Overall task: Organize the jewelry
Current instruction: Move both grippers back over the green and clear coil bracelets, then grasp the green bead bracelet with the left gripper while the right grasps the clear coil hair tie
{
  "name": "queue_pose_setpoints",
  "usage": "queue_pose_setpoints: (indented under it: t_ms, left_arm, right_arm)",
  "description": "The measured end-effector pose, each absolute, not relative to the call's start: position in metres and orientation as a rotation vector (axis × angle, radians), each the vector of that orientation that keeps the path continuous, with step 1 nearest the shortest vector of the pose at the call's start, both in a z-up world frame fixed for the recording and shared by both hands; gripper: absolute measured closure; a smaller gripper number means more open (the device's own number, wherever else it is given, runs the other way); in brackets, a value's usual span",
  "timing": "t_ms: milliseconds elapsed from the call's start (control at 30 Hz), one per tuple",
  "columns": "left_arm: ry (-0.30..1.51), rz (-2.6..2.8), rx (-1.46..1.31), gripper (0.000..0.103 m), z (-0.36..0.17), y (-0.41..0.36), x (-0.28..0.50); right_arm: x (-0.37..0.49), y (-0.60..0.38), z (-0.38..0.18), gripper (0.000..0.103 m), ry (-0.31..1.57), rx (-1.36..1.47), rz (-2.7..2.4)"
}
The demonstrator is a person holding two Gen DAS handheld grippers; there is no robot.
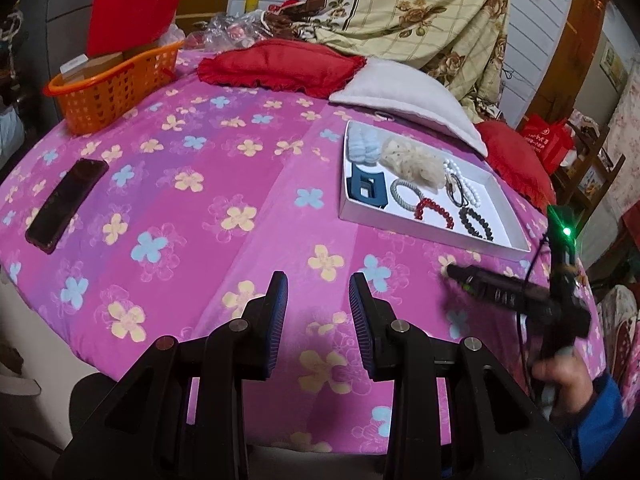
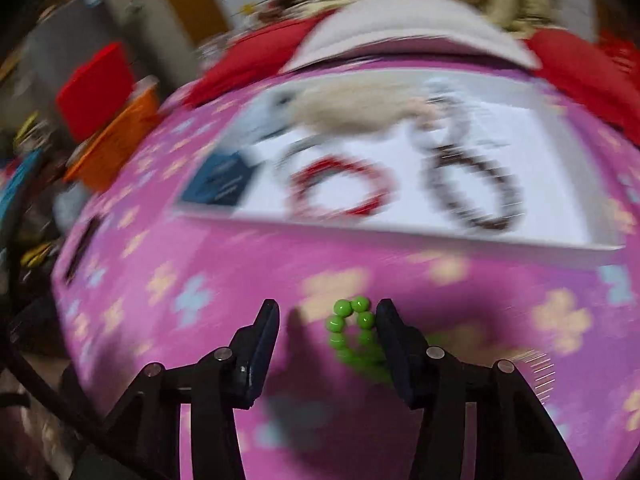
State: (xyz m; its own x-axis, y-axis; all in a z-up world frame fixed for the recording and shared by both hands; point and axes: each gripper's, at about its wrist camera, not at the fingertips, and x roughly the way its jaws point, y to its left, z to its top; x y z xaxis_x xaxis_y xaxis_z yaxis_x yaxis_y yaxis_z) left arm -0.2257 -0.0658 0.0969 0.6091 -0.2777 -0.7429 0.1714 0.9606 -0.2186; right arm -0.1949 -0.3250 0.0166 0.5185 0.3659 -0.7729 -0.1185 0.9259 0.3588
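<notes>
Green bead bracelet (image 2: pixel 352 334) hangs against one finger of the wide-open right gripper (image 2: pixel 328 312) — seemingly bound for the white tray (image 2: pixel 400 236) above; left gripper (image 1: pixel 318 284) is parted, empty.

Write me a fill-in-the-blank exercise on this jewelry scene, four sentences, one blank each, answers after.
1. The bead bracelet by the right gripper is ____ in color.
2. The red bracelet lies inside the white ____.
3. The phone lies on the bedspread, ____ the tray.
4. The basket at the far left of the bed is ____.

Answers: green; tray; outside; orange
</notes>
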Motion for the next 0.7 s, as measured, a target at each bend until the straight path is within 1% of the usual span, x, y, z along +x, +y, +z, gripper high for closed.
queue_pose_setpoints:
  t_ms: [67,133,267,367,500,700]
  left_arm:
    - [0.892,-0.263,-0.127,0.072,0.093,-0.067,-0.224]
    - [0.901,-0.265,-0.121,0.072,0.090,-0.068,-0.222]
    - [0.928,-0.275,-0.105,0.072,0.081,-0.073,-0.219]
    - [0.965,-0.311,-0.102,0.072,0.071,-0.086,-0.216]
    - [0.991,-0.372,-0.070,0.072,0.065,-0.112,-0.218]
    - [1.039,-0.545,-0.042,0.072,0.055,-0.163,-0.220]
  right_arm:
    - [-0.207,-0.313,0.021,0.054,0.995,0.286,0.369]
    - [-0.227,-0.321,0.034,0.053,0.939,0.270,0.342]
    - [-0.261,-0.373,0.050,0.048,0.840,0.286,0.138]
    - [-0.278,-0.415,0.047,0.041,0.843,0.278,-0.009]
    - [-0.294,-0.445,0.031,0.041,0.876,0.292,-0.083]
    - [-0.286,-0.445,0.023,0.041,0.862,0.293,-0.077]
